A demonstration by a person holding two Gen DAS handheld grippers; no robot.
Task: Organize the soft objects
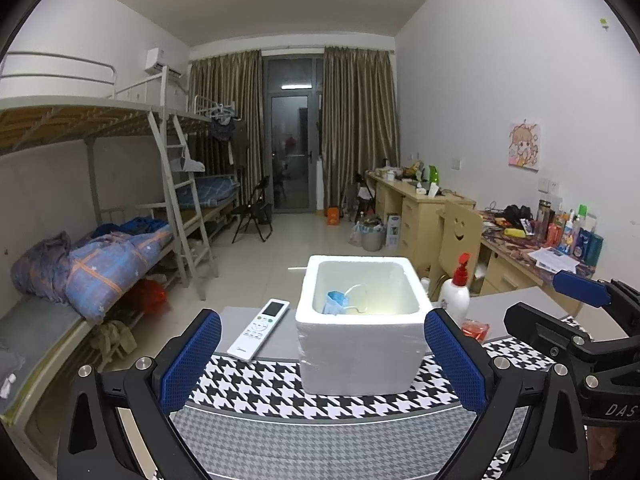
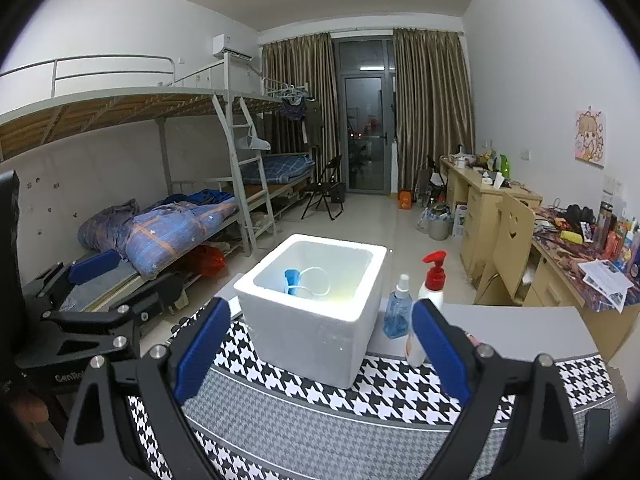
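1. My left tongs (image 1: 322, 364) stand wide apart, blue pads (image 1: 192, 360) on either side of the view, nothing between them.
2. My right tongs (image 2: 322, 354) are spread just as wide, and no thing sits between their pads (image 2: 204, 348).
3. Each pair shows in the other's view: the right tongs at the right edge of the left wrist view, the left tongs at the left edge of the right wrist view. Both hang short of the box.
4. White foam box (image 1: 362, 322) stands upright on the counter (image 1: 516, 308), its near side on a houndstooth cloth (image 1: 256, 390), its top open.
5. Inside the box lies a blue face mask (image 1: 335, 302), crumpled toward the left inner wall, its white ear loop (image 2: 316, 280) curling over the floor of the box. That is the only soft thing I can see in it.
6. White remote control (image 1: 260, 330) lies flat on the counter, just left of the box.
7. Right of the box: a white pump bottle with a red top (image 2: 430, 304), upright, and a small blue spray bottle (image 2: 398, 312) beside it, nearer the box.
8. A small red packet (image 1: 476, 328) lies near the pump bottle's base.
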